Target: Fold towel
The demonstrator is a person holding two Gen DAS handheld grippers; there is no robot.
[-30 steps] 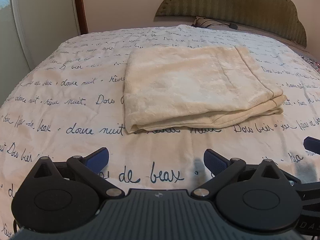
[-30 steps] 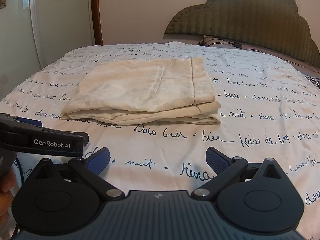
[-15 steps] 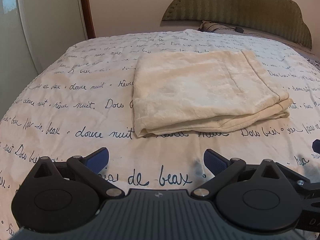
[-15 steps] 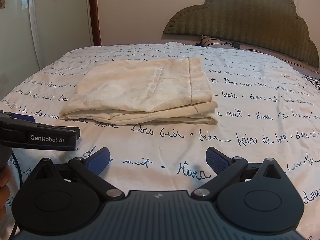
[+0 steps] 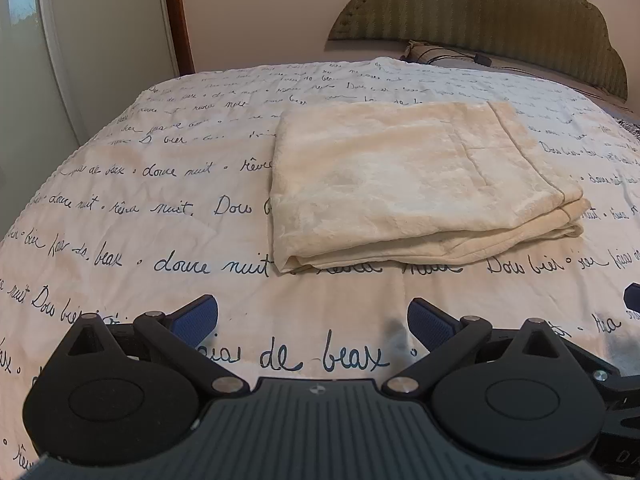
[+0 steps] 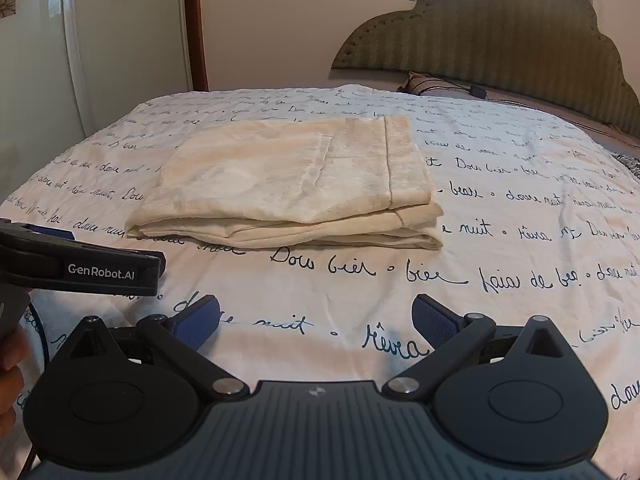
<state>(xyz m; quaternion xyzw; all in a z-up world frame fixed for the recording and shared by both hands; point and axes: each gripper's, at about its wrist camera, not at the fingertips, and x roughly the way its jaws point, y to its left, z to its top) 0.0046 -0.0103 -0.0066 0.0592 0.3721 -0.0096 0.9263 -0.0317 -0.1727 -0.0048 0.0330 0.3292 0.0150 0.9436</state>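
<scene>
Cream towel (image 5: 416, 184) folded into a flat rectangle, several layers thick, lying on the bedspread (image 5: 168, 216) near the middle of the bed. Stacked layer edges visible along the near side; hemmed band running along the right side. Same towel (image 6: 292, 180) in the right wrist view, slightly left of centre, near-right corner showing loose layered ends.

Bedspread (image 6: 520, 216) white with dark blue handwritten script, mildly creased.

Left tongs (image 5: 314, 322) released: blue-padded fingers spread wide, nothing between them, hovering over bare bedspread short of the towel's near edge. Not touching the towel.

Right tongs (image 6: 316, 320) likewise released, fingers wide apart and empty, above bedspread, near side of the towel, apart from it.

Body of the left tongs (image 6: 80, 266) visible at the left edge of the right wrist view, black with white "GenRobot.AI" lettering, level with the towel's near-left corner but clear of it. Part of a hand (image 6: 10, 368) at the far left edge beneath it, mostly cut off. Blue tip of the right tongs (image 5: 632, 298) just showing at the right edge of the left wrist view.

Green padded headboard (image 6: 500, 28) with scalloped top at the far end of the bed. Pillow (image 6: 432, 82) lying at its base. White cabinet door (image 6: 120, 40) with flower decals at left, beside a brown wooden frame.
</scene>
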